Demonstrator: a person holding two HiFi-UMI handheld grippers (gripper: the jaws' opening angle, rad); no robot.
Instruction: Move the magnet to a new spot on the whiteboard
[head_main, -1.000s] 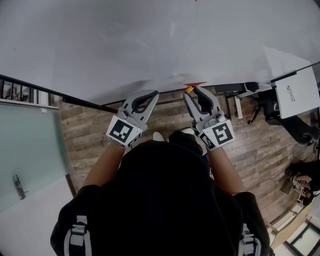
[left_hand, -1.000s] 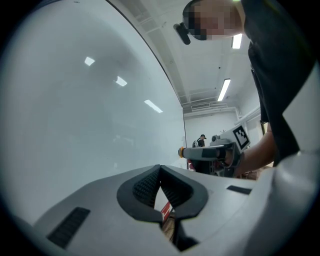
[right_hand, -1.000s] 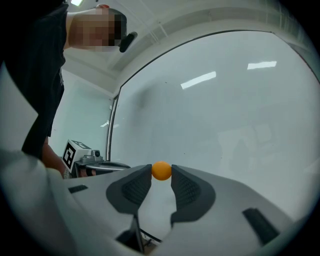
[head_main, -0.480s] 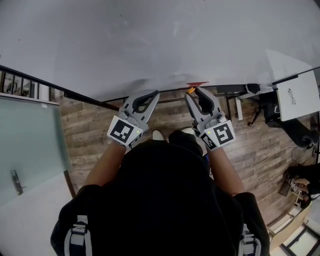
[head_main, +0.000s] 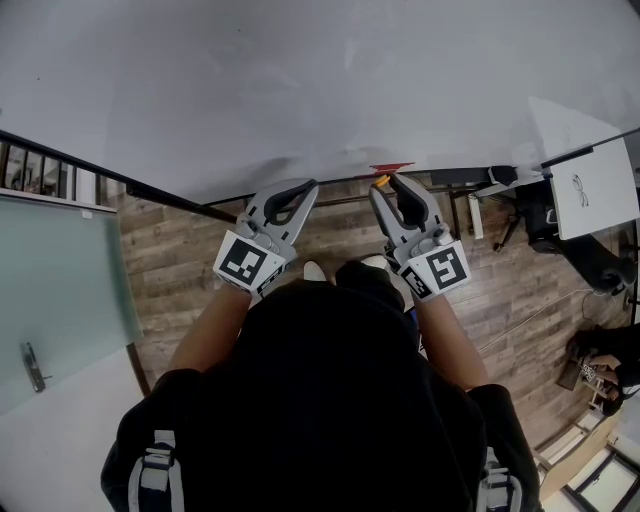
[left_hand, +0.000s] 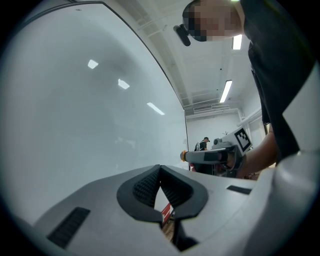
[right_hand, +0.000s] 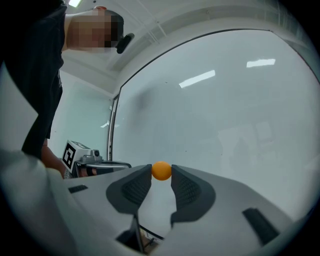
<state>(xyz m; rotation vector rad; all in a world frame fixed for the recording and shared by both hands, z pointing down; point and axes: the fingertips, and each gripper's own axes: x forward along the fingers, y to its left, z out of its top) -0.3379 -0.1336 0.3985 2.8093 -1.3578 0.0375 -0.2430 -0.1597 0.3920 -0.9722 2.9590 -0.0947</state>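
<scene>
Right gripper view shows the right gripper (right_hand: 161, 174) clamped on the magnet (right_hand: 161, 170), a small orange ball pinched at the very tips of the two jaws, at twelve o'clock of the pads. The whiteboard (right_hand: 225, 120) fills the view beyond it. Whether the magnet touches the board or sits just off it, I cannot tell. In the head view the magnet is low on the board, close to its bottom edge, with a small red thing (head_main: 391, 167) just beside it at one o'clock. The left gripper (left_hand: 160, 169) has its jaws together with nothing between them and hangs near the board, at nine o'clock from the right one.

The step in hand looks like carrying the magnet to its new place. The grip is on the tips only and the ball is round and smooth, so I judge it could squirt out if the jaws squeeze harder or twist. If it is on the board, pulling straight off the face should beat dragging, which could roll it from the pads. A bare patch toward eleven or twelve o'clock, away from the edge and the red thing, seems a safe target. Bring it in square to the board, let it catch, and only then part the jaws. The left gripper is best held aside.
</scene>
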